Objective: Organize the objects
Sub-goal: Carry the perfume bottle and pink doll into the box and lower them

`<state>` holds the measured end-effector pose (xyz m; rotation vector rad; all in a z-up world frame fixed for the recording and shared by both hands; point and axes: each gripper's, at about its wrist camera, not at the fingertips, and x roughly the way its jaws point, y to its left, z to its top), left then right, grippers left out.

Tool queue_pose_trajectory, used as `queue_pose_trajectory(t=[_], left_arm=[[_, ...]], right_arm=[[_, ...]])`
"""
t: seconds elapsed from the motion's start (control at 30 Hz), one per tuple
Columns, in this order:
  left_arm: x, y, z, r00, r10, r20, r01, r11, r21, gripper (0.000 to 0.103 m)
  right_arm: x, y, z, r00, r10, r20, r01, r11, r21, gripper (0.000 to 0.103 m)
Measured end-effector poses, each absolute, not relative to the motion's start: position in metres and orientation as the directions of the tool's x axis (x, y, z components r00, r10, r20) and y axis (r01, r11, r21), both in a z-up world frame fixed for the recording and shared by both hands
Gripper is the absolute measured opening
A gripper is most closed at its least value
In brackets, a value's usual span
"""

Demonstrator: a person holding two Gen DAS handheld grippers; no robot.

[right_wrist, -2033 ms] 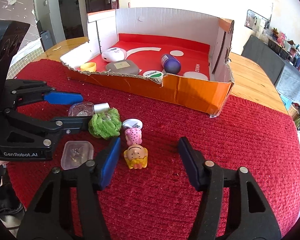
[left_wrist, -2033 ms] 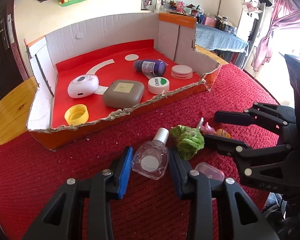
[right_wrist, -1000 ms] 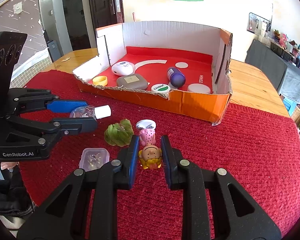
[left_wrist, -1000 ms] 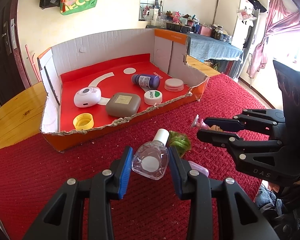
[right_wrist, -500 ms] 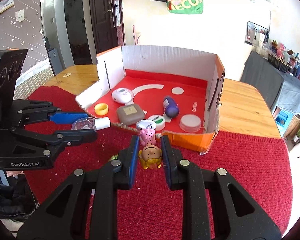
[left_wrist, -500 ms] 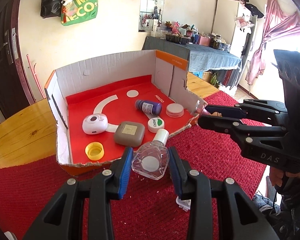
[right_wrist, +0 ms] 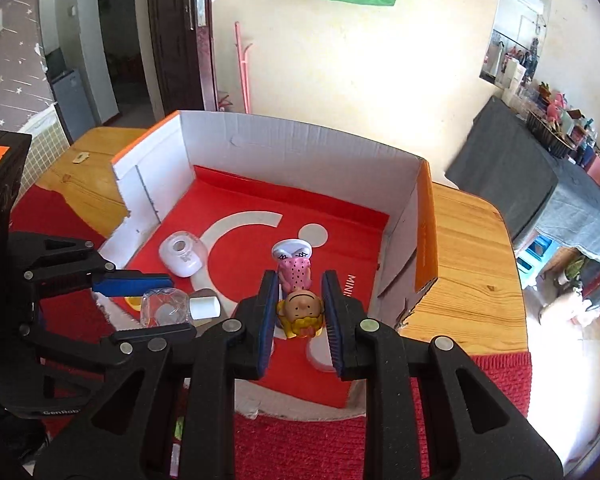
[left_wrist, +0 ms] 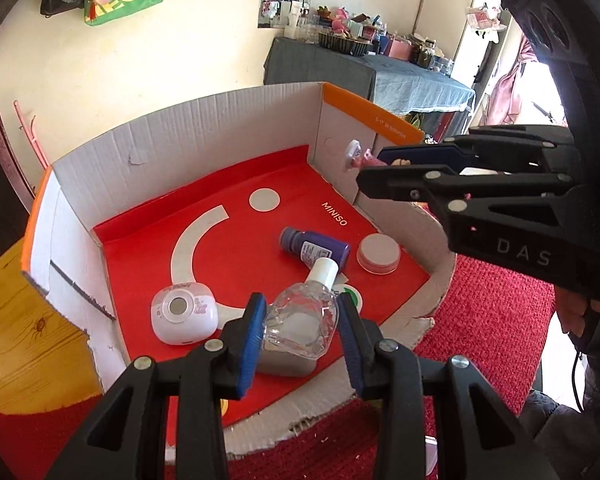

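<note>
While both loads hang above the box, the drop is a matter of what lies straight below each.
Left hand-held gripper (left_wrist: 302, 334): clenched on the clear bottle (left_wrist: 300, 326), over the near part of the cardboard box (left_wrist: 204, 136).
Bottle axis: white cap points away from the hand, toward the purple bottle (left_wrist: 314, 247); the body sits between the pads.
Below the bottle: a grey case (left_wrist: 284, 364), with the white round device (left_wrist: 184, 314) just to its left.
Right hand-held gripper (right_wrist: 298, 314): clenched on the doll figure (right_wrist: 298, 292), head toward the hand, feet pointing to the far wall.
Below the doll: red box floor, apparently bare, though partly hidden.
Nearer arm: each carries its own item; the right one is over the box's right half, beside the wall.
Judgement: the left one likely needs a shift toward open floor.
</note>
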<state>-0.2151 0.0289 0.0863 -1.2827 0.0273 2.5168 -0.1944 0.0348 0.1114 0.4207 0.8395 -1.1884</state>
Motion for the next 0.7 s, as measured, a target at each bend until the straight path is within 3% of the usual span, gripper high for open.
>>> queue_pose_trajectory(t=[0.43,0.7], left_arm=[[-0.258,0.021,0.055,-0.461,0.271,-0.845,-0.279,-0.948,-0.152,0.038],[-0.265,0.021,0.049,-0.453,0.257,-0.854,-0.264,-0.953,-0.147,0.038]], right_arm=[[-0.182,-0.032,0.071,-0.039,-0.49,-0.871,0.94,0.277,-0.198,0.021],[-0.179,-0.043,0.056,-0.097,-0.451,-0.887,0.934,0.268,-0.238,0.021]])
